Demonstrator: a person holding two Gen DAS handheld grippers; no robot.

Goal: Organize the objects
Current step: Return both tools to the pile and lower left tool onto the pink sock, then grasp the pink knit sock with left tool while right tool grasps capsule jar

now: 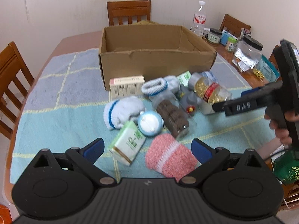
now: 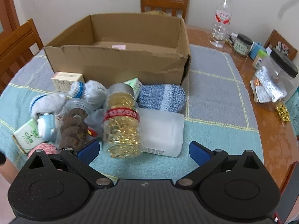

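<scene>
walls (image 1: 56,9): plain cream | chairs (image 1: 129,12): wooden, slatted | table (image 2: 269,130): brown wood

Both grippers' fingers (image 1: 93,147) spread wide

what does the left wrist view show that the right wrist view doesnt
Only the left wrist view: the right gripper from outside, jaws open, and the whole pink knitted sock.
Only the right wrist view: the frosted container, the blue knitted sock and something pink inside the cardboard box.
Both: the box, capsule bottle, cookie jar.
</scene>
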